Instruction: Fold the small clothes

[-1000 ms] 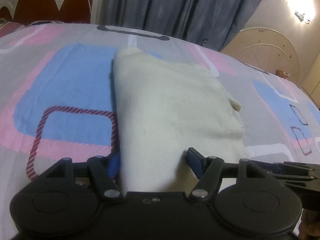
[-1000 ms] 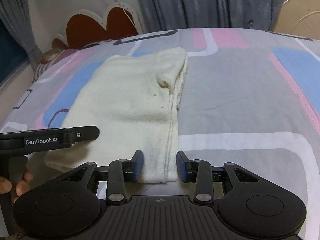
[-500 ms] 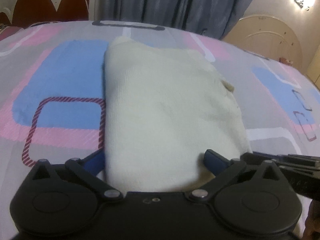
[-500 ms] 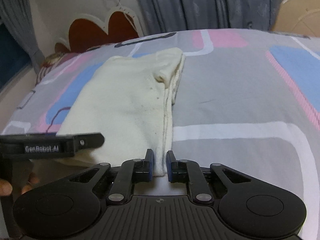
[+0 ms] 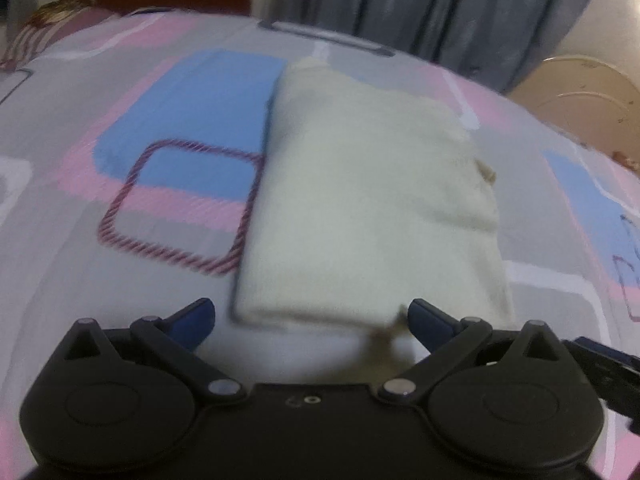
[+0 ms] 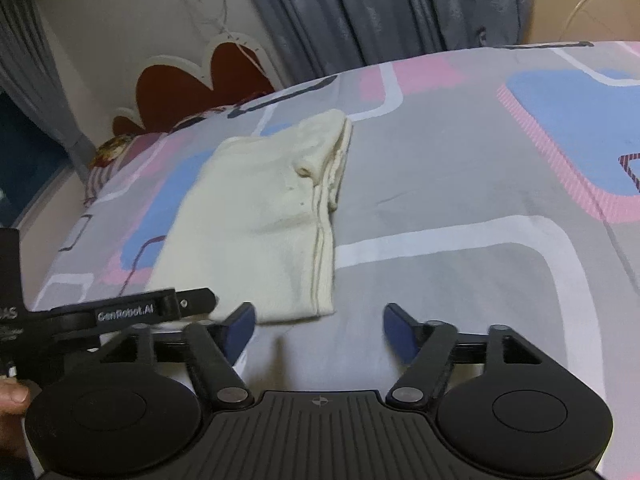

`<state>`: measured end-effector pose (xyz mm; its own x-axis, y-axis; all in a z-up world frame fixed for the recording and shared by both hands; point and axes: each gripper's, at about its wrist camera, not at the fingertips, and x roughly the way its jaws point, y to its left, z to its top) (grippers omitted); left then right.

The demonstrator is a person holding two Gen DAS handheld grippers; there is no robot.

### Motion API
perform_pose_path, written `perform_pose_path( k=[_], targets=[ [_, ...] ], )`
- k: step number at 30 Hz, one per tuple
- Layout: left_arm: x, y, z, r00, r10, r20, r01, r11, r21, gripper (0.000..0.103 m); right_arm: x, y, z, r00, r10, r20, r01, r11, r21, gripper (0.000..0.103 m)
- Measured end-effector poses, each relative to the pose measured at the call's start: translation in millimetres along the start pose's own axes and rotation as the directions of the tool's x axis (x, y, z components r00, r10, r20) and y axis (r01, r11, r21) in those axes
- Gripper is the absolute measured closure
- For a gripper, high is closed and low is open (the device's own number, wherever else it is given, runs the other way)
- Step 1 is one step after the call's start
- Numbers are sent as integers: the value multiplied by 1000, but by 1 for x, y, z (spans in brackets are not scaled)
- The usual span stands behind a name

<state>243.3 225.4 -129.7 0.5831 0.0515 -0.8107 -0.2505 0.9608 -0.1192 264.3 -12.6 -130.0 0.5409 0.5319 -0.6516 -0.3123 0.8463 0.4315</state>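
A cream folded garment [image 5: 368, 200] lies flat on the bed, its layered edge on the right side in the right wrist view [image 6: 260, 216]. My left gripper [image 5: 310, 314] stands wide open at the garment's near edge, with its blue pads clear of the fabric on both sides. My right gripper [image 6: 319, 318] has its jaws opening, and the garment's near right corner lies just ahead of the gap, untouched. The left gripper's side bar [image 6: 132, 312] shows over the garment's near left corner.
The bedsheet [image 5: 120, 240] is grey with pink, blue and white shapes and stretches wide to the right [image 6: 480, 200]. A red headboard [image 6: 192, 76] and grey curtains [image 6: 360, 12] stand behind. A person's thumb [image 6: 12, 396] shows at the left edge.
The right jaws closed on the garment's near edge, then opened and let it go. The left jaws spread wider. Both grippers have drawn back from the garment.
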Motion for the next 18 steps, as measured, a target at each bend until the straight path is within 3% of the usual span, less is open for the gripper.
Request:
perform_pose_path(
  k=[2,4,11,13,18],
  targets=[
    [-10,-3,-8,999,44,9,-44,999,29,11,-10,2,-3,1000,14,-3,-14,1000,-13,24],
    [-23,-5,-17,997,69,22,-70,996,55,11,-21,4,-7,999,37,-15,-37,999,-15,21],
    [-97,-10,-43,994,52,92,-55,998,27,10,-70,13,-27,992,113,-56,-114,993,-14,6],
    [-119,-13,-48,993,50,104,-52,999,15,9,-89,22,-33,991,112,-67,-116,991,-66,0],
    [-175,-23,-63,985,73,156,-81,996,45,9,-139,57,-52,996,51,-68,-66,967,-247,0]
  ],
)
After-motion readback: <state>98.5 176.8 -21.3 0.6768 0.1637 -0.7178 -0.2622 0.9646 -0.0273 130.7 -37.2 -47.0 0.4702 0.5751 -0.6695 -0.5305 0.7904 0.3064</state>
